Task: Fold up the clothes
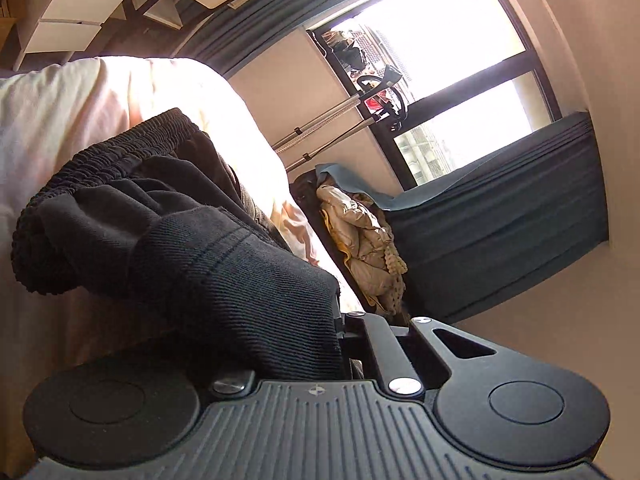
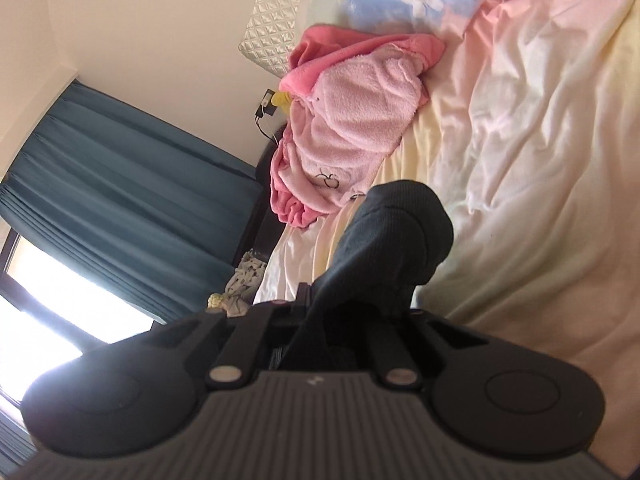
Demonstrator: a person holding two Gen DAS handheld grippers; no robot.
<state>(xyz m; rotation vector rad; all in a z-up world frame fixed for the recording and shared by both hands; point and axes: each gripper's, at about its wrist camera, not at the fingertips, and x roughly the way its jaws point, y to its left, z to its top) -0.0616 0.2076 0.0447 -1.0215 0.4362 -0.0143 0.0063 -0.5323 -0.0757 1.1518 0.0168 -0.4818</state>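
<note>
A black garment with a ribbed elastic waistband (image 1: 104,160) lies bunched on the cream bed sheet (image 1: 60,100). My left gripper (image 1: 344,328) is shut on a fold of this black garment (image 1: 240,272), and the cloth covers its fingertips. In the right wrist view my right gripper (image 2: 340,312) is shut on another part of the black garment (image 2: 396,232), which rises in a hump over the fingers above the sheet (image 2: 520,160). Both sets of fingertips are hidden by cloth.
A pink fleece garment (image 2: 352,128) lies heaped on the bed near a quilted headboard (image 2: 276,28). Teal curtains (image 1: 500,220) (image 2: 120,184) hang by a bright window (image 1: 440,40). A pile of beige clothes (image 1: 368,240) sits beside the bed. White shelves (image 1: 80,0) stand behind.
</note>
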